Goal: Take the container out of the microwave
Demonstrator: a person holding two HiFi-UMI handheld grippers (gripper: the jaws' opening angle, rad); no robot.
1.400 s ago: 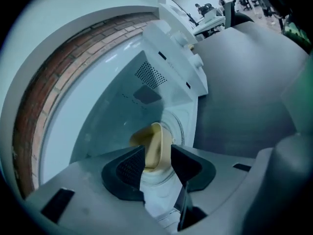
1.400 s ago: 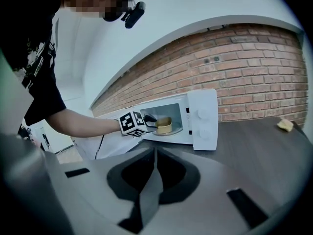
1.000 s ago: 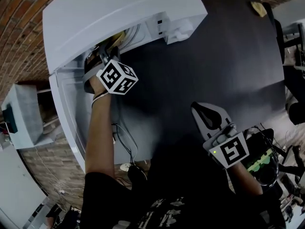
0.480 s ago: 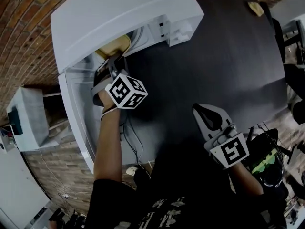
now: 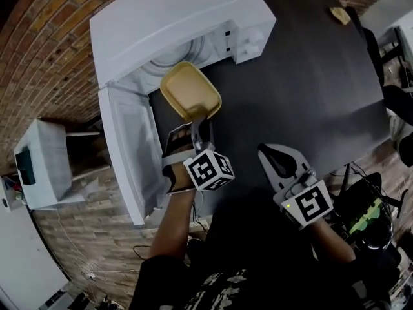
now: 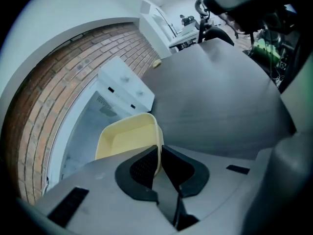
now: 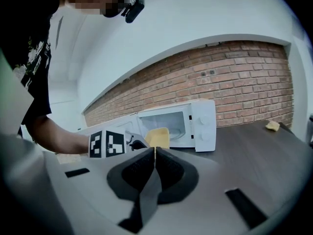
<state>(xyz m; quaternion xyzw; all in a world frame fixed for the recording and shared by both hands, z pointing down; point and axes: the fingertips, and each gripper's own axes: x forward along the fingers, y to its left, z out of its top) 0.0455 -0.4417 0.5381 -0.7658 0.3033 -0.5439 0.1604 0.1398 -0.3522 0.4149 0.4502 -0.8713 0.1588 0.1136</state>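
Left gripper (image 5: pixel 201 125), jaws just closed, pinches the near rim of the yellow container (image 5: pixel 190 90), which is over the table (image 5: pixel 310 82) just outside the open microwave (image 5: pixel 174 18); right gripper (image 5: pixel 270 155) is shut and empty; container judged light, thin-walled, slightly flexible, best held by its rim.

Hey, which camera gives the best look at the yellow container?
The head view: it shows the whole yellow container from above, outside the microwave, its near rim pinched by the left gripper. The left gripper view shows it foreshortened, rim clamped; the right gripper view shows it small, partly behind its jaws.
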